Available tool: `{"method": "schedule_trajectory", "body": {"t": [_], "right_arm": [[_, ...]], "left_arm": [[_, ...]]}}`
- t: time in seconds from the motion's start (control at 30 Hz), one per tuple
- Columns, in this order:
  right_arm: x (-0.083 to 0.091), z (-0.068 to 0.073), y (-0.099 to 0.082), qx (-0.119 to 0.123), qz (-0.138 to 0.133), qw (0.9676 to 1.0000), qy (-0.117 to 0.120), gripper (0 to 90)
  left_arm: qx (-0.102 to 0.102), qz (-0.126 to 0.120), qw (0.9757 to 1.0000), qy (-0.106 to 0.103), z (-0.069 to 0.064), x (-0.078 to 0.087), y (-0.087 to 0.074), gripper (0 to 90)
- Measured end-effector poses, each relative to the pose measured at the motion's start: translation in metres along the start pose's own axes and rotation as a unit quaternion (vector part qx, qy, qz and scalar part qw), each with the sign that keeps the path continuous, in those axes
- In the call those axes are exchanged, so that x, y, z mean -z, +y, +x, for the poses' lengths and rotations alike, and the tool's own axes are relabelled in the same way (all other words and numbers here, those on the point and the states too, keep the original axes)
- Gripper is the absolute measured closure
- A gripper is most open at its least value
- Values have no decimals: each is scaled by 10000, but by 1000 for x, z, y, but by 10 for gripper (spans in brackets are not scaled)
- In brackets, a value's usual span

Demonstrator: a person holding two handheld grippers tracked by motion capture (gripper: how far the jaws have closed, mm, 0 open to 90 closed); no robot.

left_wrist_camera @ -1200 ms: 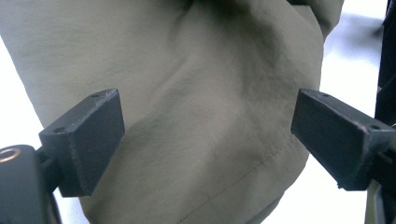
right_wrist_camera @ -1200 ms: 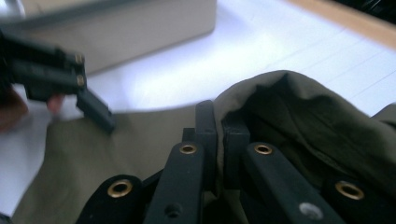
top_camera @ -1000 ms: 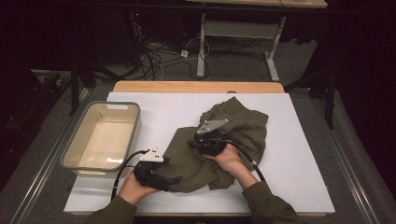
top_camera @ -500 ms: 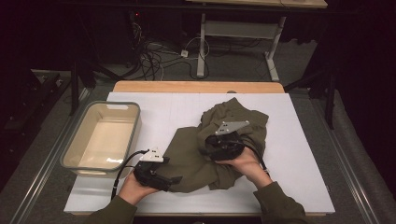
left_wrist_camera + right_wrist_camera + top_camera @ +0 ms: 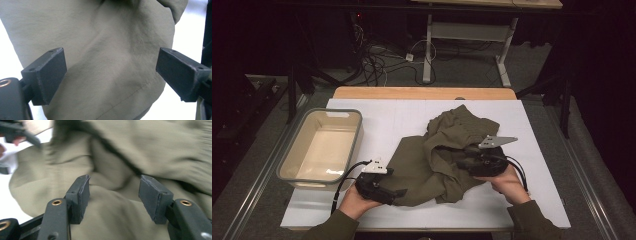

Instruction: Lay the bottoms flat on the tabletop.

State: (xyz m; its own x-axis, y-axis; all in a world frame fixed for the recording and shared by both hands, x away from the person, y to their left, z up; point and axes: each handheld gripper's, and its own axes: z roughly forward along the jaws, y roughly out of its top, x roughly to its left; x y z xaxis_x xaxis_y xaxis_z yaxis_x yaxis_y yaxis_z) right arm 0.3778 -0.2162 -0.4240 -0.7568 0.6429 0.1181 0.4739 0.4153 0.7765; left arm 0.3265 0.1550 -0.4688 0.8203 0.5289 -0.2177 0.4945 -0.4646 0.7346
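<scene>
Olive-green cloth, a crumpled garment point(image 5: 447, 150), lies in the middle of the white tabletop point(image 5: 542, 125), where the right gripper point(image 5: 469, 161) has slid rightward, its jaws just opening off the fabric to regrip, while the left gripper point(image 5: 404, 192) waits spread over the near hem.

left gripper point(image 5: 399, 192): low at the near edge, pointing right, jaws spread wide, nothing pinched | left hand point(image 5: 354, 202): wrapped round its body from behind | right gripper point(image 5: 460, 162): pointing left, jaws have just been opening, now part open, nothing clamped | right hand point(image 5: 507, 181): cupping its body, forearm entering from below
</scene>
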Motion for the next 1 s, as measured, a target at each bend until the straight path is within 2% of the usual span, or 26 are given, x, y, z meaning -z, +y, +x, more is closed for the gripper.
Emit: {"method": "schedule_trajectory", "body": {"t": [0.13,0.2,0.3,0.4,0.5,0.7,0.8,1.0], "right_arm": [[13,-29,0,-344,-124,9989,-284,423],[16,-41,1,-397,-114,9980,-474,418],[15,-60,2,-577,-22,9960,-688,407],[8,-73,2,-593,66,9947,-834,398],[-1,-81,0,-646,87,9949,-771,385],[-19,-86,-7,-479,434,9946,-809,362],[-23,-87,-7,-420,394,9952,-792,387],[-22,-87,-4,-330,267,9950,-906,498]], "left_arm": [[-2,13,10000,-3,0,0,0,92],[1,15,10000,-4,0,-1,0,92],[-7,25,10000,-4,0,-1,0,92],[-11,27,10000,-8,0,-1,0,92],[-14,30,10000,-12,0,-2,0,92],[-19,36,10000,-13,-1,-2,0,92],[-18,39,10000,-8,0,-2,0,92],[-10,51,10000,-4,0,-2,0,92]]}}
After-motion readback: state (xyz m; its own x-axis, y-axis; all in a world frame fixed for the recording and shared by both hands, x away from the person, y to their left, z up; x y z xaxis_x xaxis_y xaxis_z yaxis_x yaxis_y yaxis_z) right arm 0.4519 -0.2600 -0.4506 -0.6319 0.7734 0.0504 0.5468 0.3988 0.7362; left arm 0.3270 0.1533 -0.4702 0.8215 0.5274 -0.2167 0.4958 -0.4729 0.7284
